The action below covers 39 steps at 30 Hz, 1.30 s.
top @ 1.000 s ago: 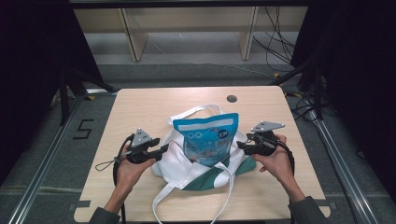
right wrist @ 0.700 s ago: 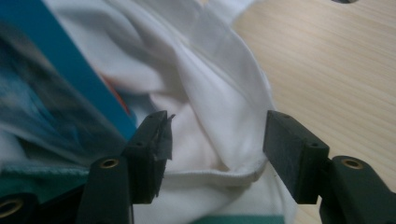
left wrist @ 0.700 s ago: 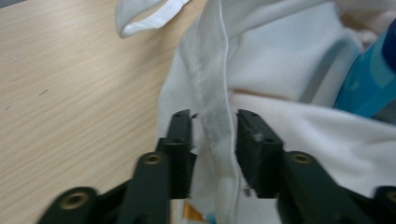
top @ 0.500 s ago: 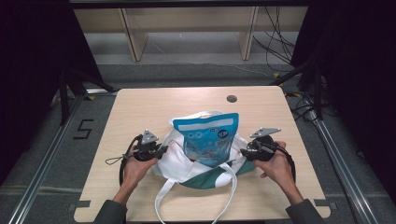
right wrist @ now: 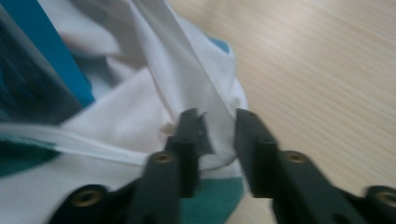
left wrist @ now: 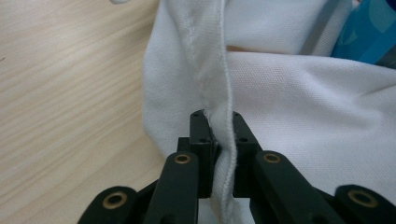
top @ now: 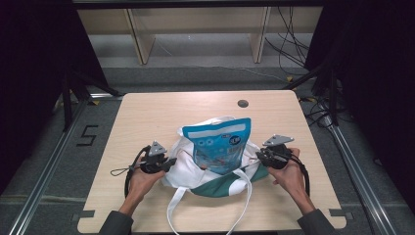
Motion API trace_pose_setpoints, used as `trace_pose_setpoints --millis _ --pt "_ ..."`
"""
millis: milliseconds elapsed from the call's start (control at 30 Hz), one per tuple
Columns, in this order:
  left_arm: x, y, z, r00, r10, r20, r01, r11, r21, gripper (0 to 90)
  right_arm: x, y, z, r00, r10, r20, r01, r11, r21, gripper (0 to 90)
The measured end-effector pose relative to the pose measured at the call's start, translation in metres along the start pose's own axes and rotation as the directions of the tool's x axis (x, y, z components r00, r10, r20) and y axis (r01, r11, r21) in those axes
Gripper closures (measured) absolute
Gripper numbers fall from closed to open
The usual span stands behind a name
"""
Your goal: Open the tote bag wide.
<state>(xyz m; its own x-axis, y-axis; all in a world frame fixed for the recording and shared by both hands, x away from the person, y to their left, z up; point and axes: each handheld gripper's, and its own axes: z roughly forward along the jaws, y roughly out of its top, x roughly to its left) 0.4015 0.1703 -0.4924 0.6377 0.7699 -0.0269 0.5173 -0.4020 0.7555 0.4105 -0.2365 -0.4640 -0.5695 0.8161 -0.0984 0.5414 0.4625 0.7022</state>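
Observation:
A white and green tote bag (top: pixel 215 182) lies in the middle of the table (top: pixel 147 117), its white straps (top: pixel 172 211) trailing toward the near edge. A blue snack pouch (top: pixel 220 144) stands upright in the bag's mouth. My left gripper (top: pixel 166 162) is at the bag's left side, and in the left gripper view it (left wrist: pixel 219 116) is shut on the white stitched rim (left wrist: pixel 212 70). My right gripper (top: pixel 260 156) is at the bag's right side. In the right gripper view it (right wrist: pixel 219 119) pinches a taut fold of white fabric (right wrist: pixel 187 65), with the pouch (right wrist: pixel 42 56) blurred behind.
A small dark round hole (top: pixel 242 103) sits near the table's far edge. Bare wood lies left, right and behind the bag. Beyond the table are a wooden shelf frame (top: pixel 142 39) and loose cables (top: pixel 288 44) on the floor.
Both grippers have come slightly inward and toward the near edge, still holding the bag's sides. The bag's rim sits lower around the pouch.

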Motion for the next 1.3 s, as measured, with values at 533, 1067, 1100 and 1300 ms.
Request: trace_pose_setpoints --millis 533,1067,1100,1300 --pt "0.0 -0.002 -0.003 0.9999 -0.003 -0.013 0.003 0.9998 -0.018 84.7 -0.016 0.011 -0.021 0.9947 -0.081 0.063 0.081 0.997 0.0 79.3" --pt "-0.011 0.002 0.013 0.9978 -0.049 0.044 0.049 0.9988 0.006 64.5 -0.047 -0.006 -0.019 0.9989 0.041 0.023 -0.039 0.998 -0.05 57.8" --pt "-0.011 0.002 0.013 0.9978 -0.049 0.044 0.049 0.9988 0.006 62.3 -0.047 -0.006 -0.019 0.9989 0.041 0.023 -0.039 0.998 -0.05 57.8" --pt "-0.021 0.035 -0.011 0.9994 -0.031 -0.013 0.03 0.9936 -0.109 42.7 -0.02 0.007 -0.063 0.9783 0.014 -0.207 -0.054 0.981 -0.188 54.7"
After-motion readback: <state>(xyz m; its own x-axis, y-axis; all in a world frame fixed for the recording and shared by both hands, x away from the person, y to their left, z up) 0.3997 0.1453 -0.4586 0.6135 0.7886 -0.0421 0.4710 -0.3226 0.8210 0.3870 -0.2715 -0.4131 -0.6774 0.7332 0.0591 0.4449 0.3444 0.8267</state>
